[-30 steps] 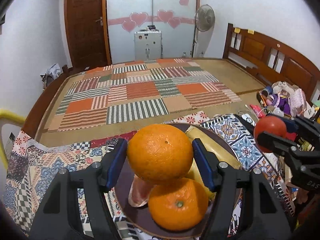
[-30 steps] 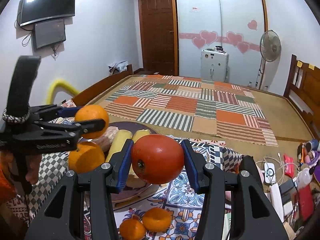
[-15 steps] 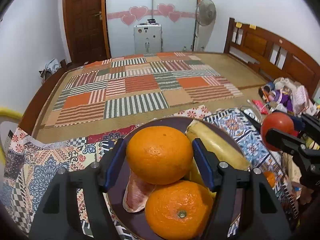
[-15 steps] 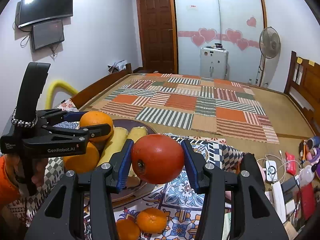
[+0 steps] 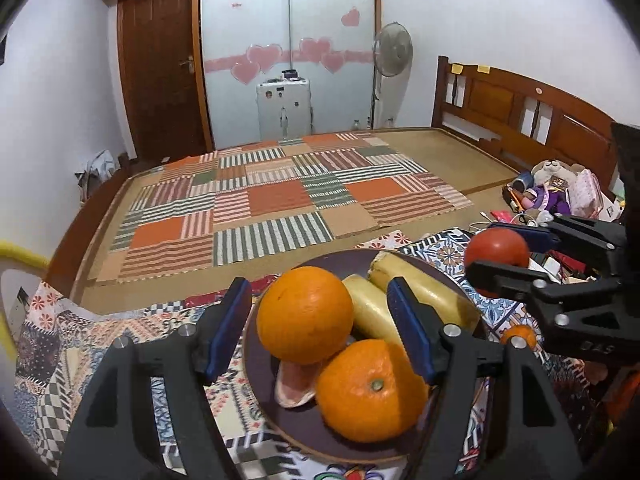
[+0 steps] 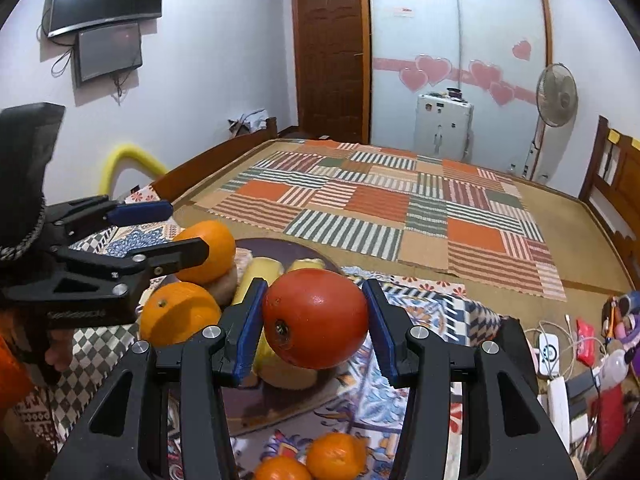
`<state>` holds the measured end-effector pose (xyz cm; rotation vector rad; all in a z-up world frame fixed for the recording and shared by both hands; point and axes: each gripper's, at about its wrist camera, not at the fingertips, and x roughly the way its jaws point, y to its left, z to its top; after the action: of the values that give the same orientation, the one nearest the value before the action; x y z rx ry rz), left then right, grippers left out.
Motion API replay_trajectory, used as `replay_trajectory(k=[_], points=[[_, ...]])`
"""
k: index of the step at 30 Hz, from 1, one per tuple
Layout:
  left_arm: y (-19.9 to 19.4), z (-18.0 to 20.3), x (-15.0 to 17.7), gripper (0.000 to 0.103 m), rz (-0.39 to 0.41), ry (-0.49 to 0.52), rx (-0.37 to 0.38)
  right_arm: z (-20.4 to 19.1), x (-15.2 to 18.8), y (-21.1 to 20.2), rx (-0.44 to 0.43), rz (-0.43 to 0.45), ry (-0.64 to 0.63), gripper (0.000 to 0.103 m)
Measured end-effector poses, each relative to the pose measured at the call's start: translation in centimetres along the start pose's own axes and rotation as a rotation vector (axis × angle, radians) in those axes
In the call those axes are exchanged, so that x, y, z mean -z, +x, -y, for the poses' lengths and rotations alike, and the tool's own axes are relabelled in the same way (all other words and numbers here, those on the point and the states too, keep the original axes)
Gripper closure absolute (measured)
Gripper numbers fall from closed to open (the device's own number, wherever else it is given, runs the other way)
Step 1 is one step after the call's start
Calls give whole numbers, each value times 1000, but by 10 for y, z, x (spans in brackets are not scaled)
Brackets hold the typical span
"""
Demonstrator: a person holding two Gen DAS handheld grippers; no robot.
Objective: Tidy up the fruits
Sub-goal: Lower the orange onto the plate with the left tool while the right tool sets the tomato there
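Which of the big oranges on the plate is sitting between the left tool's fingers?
The upper orange, stacked on the pile. The left tool is opening and its pads stand clear of it. The other orange lies lower, at the plate's near edge.

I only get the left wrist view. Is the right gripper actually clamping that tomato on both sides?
Observer: Yes. In the right wrist view both pads of the right gripper press against the tomato.
Operator: I can see one small orange beside it. Is that the only loose one?
Observer: No, two small oranges lie side by side on the patterned cloth, off the plate and nearer the camera.
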<state>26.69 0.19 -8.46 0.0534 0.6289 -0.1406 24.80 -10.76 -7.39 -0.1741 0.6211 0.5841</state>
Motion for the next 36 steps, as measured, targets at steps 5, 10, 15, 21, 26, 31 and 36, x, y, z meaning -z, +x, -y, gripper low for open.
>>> replay_trajectory(k=[5,10,15,21,26,31,36], points=[[0,-21,7,33,-19,-44,-5,-14,-6,16,-11,-31,-38,58],[24,-45,1,33,-59,-78,-24,-16,-4,26,-11,-53,-43,58],[64,-66,3,38,-134,-100,-64,-9,-4,26,-36,-61,-17,58],[61,-76,8,39,-111,-155,-18,-13,-7,30,-20,-61,-28,58],[46,-65,12,39,-100,-122,9,-13,-10,34,-26,-71,-26,58],[34,-44,13,39,-104,-72,97,-16,-11,36,-27,-78,-35,58],[43,-37,16,37,-139,-55,80,-15,-11,37,-27,-78,-35,57]])
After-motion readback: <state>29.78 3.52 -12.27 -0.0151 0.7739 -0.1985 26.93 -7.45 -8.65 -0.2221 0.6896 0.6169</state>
